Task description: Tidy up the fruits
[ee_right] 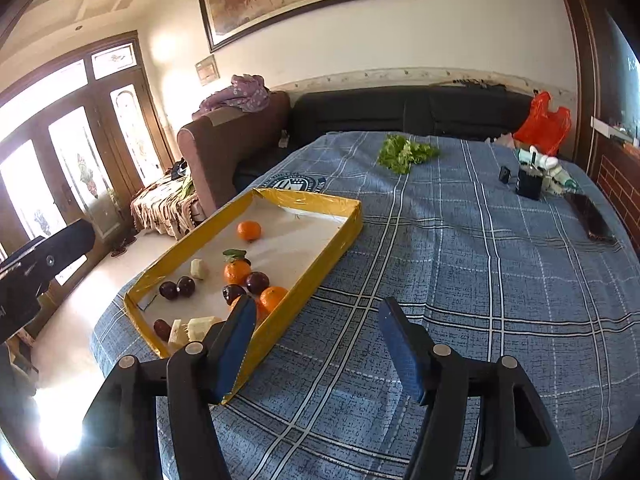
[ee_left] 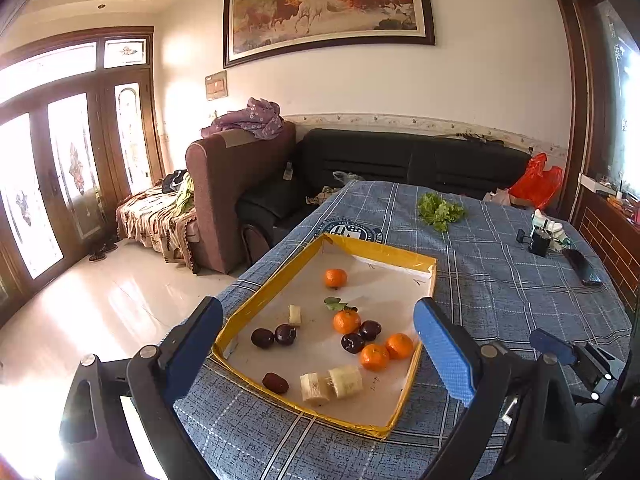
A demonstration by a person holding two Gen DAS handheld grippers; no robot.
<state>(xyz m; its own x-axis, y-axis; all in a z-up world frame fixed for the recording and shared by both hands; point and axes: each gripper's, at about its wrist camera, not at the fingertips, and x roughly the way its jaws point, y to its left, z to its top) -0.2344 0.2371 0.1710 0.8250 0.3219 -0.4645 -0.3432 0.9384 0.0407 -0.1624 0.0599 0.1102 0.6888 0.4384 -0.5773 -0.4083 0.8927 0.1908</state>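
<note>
A shallow yellow-rimmed tray (ee_left: 276, 284) (ee_right: 344, 226) lies on the blue checked tablecloth. It holds several mandarins (ee_left: 346, 321) (ee_right: 249, 230), several dark plums (ee_left: 285, 334) (ee_right: 185, 286), banana pieces (ee_left: 346, 381) (ee_right: 199, 269) and a red date (ee_left: 275, 383) (ee_right: 161, 329). My left gripper (ee_left: 318, 344) is open and empty, held above the tray's near end, fingers astride it. My right gripper (ee_right: 318, 346) is open and empty, over the cloth just right of the tray's near corner; it also shows in the left wrist view (ee_left: 554, 346).
A bunch of green lettuce (ee_left: 440, 210) (ee_right: 404, 152) lies at the table's far side. A small black box and white items (ee_left: 542, 236) (ee_right: 530, 182) and a dark phone (ee_left: 584, 268) (ee_right: 594, 220) sit at the far right. Sofas stand beyond the table.
</note>
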